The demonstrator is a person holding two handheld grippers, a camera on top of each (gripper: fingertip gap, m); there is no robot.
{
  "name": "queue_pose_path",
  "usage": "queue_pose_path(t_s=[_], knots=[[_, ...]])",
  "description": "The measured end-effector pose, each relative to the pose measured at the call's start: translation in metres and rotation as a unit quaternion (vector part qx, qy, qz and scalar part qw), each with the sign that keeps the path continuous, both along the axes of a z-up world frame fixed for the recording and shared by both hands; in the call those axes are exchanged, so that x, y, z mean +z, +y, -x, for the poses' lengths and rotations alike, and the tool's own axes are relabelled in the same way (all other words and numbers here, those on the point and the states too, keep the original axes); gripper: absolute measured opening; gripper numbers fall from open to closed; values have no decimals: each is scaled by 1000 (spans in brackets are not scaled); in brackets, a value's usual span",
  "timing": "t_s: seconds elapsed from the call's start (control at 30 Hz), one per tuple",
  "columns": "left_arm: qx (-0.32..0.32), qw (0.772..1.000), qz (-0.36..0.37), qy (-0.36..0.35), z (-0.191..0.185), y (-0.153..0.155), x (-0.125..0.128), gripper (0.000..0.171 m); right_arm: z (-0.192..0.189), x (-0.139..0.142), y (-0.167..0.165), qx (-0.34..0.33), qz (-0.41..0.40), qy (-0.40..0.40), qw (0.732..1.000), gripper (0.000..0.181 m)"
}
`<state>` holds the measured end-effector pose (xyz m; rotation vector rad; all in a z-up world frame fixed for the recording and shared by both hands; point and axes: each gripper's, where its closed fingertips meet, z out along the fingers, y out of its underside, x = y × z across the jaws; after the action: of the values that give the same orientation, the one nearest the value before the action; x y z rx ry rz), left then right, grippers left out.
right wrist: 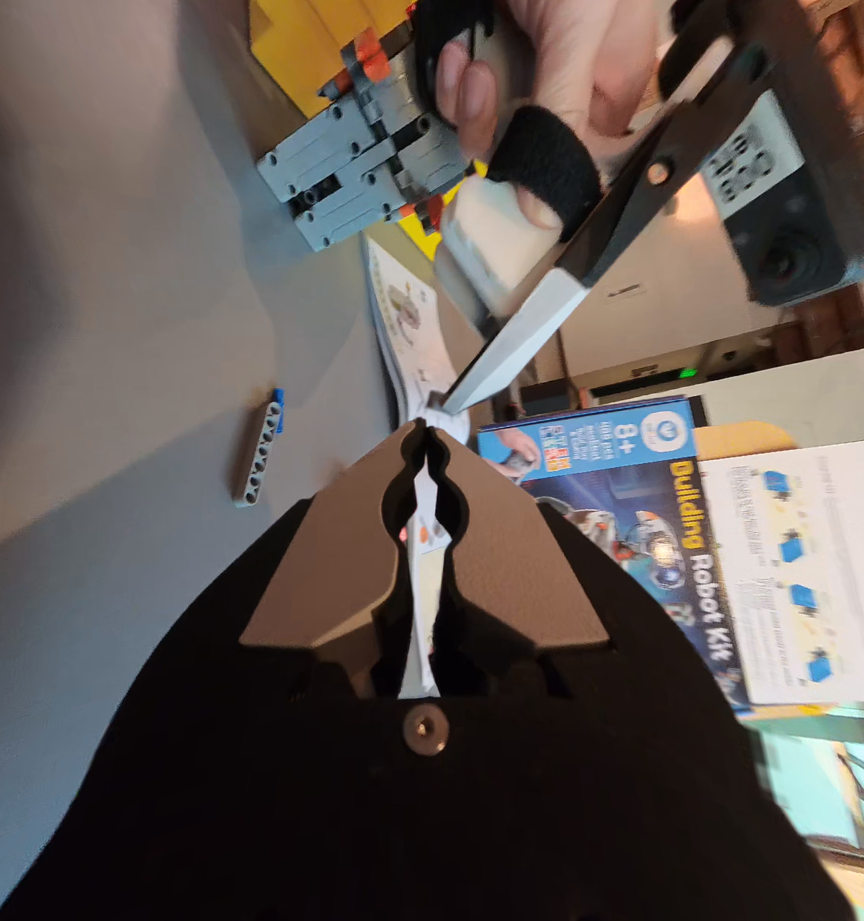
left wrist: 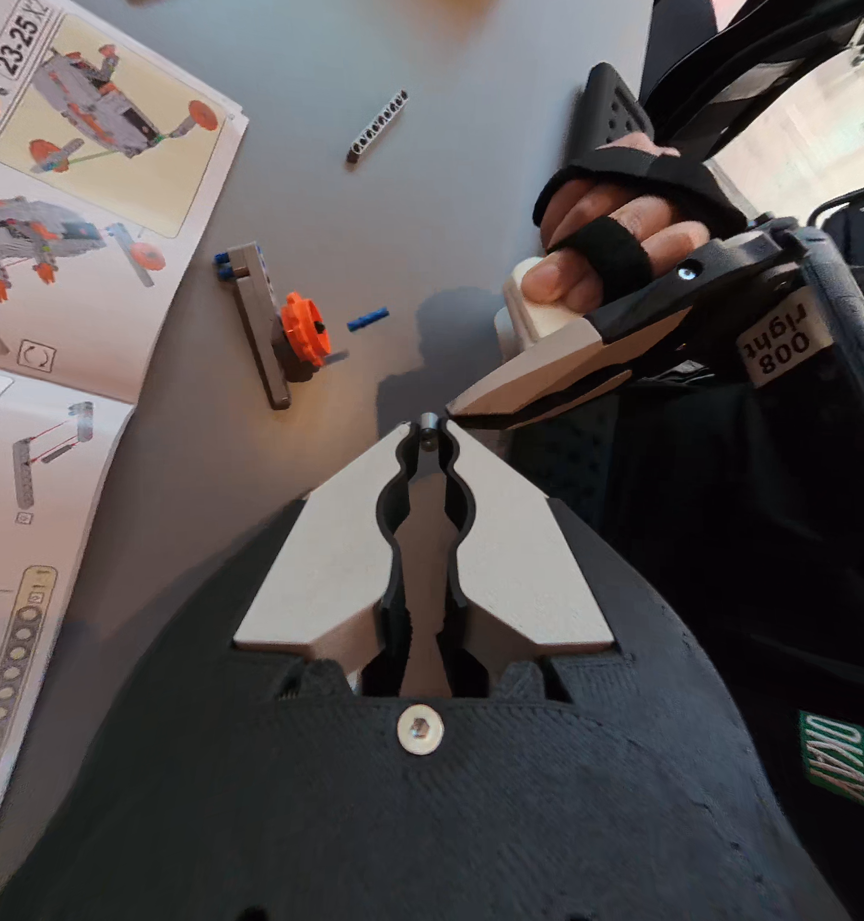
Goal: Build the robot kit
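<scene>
The left claw [left wrist: 427,428] is nearly closed and pinches a small grey pin [left wrist: 427,432] between its fingertips, above the grey tabletop [left wrist: 470,149]. The tip of the right claw [left wrist: 452,409], seen from the left wrist view, comes in from the right and sits just beside that pin; whether they touch I cannot tell. In its own view the right claw [right wrist: 425,427] has its fingers pressed together with nothing visible between them, and the left claw's tip [right wrist: 445,403] with the small pin shows just above it. A gloved hand [left wrist: 619,249] grips the right tool's handle. On the tabletop beyond the left claw lie a grey beam with blue pegs and an orange gear [left wrist: 270,324], a loose blue peg [left wrist: 367,319] just beside the gear, and a dark beam with holes [left wrist: 377,127] farther off. An open instruction booklet [left wrist: 71,249] lies to the left. The right wrist view also shows a light grey beam with holes [right wrist: 260,451], a grey built block assembly [right wrist: 360,159] against a yellow box [right wrist: 300,55], and a blue kit box [right wrist: 619,523].
</scene>
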<state>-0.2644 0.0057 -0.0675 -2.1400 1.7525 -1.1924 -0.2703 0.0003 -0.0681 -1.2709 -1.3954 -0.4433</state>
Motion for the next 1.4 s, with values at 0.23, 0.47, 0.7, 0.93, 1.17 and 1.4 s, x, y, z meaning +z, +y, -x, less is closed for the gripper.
queue_pose_path(t_s=[0.23, 0.47, 0.7, 0.93, 1.17, 1.4], knots=[[29, 999, -14, -6, 10, 16, 12, 5, -45, 6, 12, -13, 154, 158, 975, 0], [34, 999, -31, -12, 18, 18, 24, 6, -128, -15, 20, -107, 300, 244, 916, 0], [21, 999, -44, -13, 21, 11, 30, 6, -87, -75, -54, 33, 462, 156, 873, 18], [11, 999, -41, -2, 21, 5, 26, 5, -63, -85, -59, 69, 485, 112, 864, 18], [5, 999, -41, 4, 22, 3, 25, 6, -58, -87, -46, 13, 475, -12, 880, 15], [17, 998, -57, -14, 32, 8, 42, 6, -65, -85, -52, -13, 506, -101, 856, 15]])
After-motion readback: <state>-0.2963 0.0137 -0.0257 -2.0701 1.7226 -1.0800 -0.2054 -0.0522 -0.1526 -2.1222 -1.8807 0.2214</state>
